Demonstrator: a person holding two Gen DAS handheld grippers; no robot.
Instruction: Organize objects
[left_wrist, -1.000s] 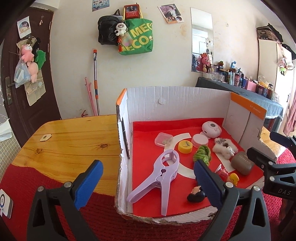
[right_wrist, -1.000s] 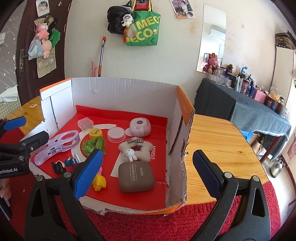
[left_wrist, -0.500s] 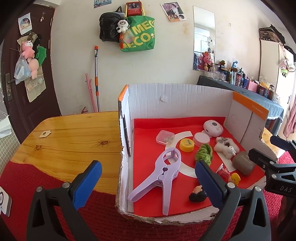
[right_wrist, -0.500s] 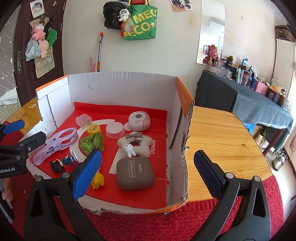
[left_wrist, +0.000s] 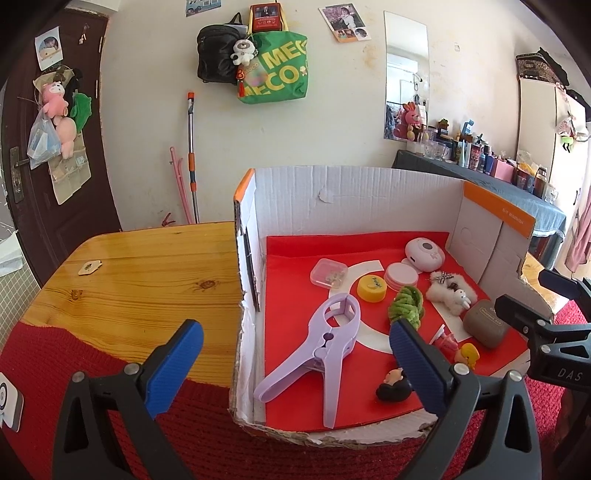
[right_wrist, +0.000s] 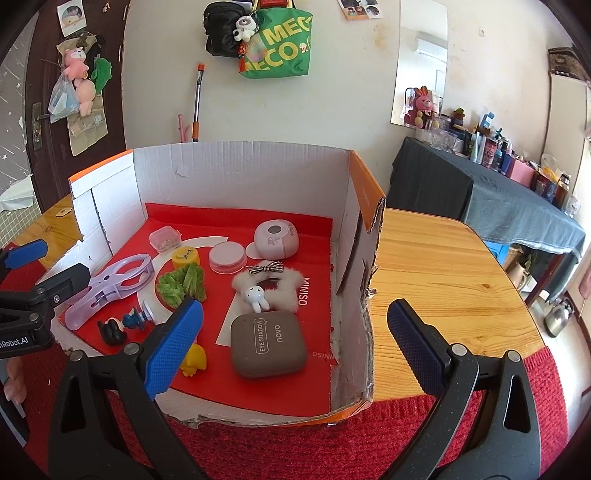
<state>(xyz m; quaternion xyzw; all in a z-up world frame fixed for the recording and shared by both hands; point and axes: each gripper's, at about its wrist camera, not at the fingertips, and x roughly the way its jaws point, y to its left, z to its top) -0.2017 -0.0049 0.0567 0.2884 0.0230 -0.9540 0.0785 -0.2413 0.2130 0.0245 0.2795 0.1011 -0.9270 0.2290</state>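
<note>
With both the left tongs (left_wrist: 291, 360) and right tongs (right_wrist: 293, 338) released and empty before the cardboard box (right_wrist: 240, 166), pick one isolated item, such as the lilac clip (left_wrist: 321, 343), and approach squarely across its narrow handles.

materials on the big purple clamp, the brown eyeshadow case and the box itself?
Purple clamp: looks like moulded plastic, smooth with a slight sheen, one uniform colour.
Eyeshadow case: probably matte plastic, rounded corners, printed lettering; could be a soft-touch coat.
Box: corrugated cardboard, white inside, torn ragged edges showing the fluting.
</note>
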